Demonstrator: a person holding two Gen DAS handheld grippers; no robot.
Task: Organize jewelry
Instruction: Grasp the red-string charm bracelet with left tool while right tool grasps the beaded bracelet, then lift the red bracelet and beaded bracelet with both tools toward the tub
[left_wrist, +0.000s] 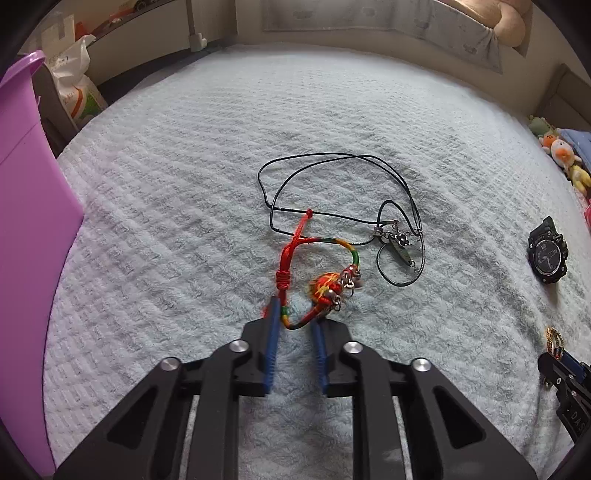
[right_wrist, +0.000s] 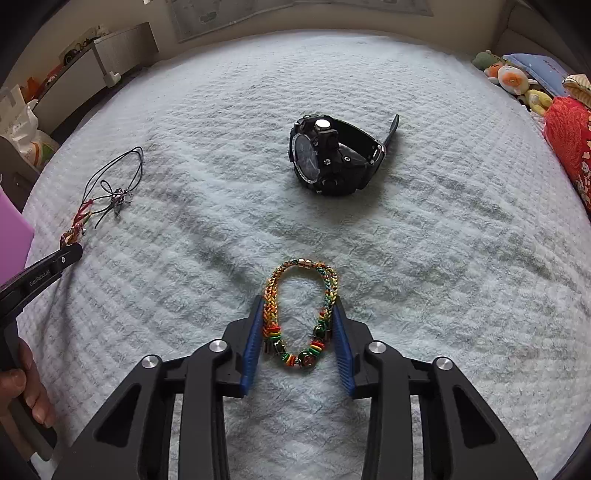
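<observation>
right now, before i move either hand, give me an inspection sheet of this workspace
surface: pale textured blanket, lying flat
job's things: red cord bracelet lying across the black cord necklace; black watch on its side, apart from the rest; beaded bracelet nearest the right wrist camera
clutter: nothing seen
grippers: left gripper closed on the red cord bracelet's near end; right gripper pads against both sides of the beaded bracelet
cables: nothing seen
surroundings: purple bin at the left edge; plush toys at the far right
</observation>
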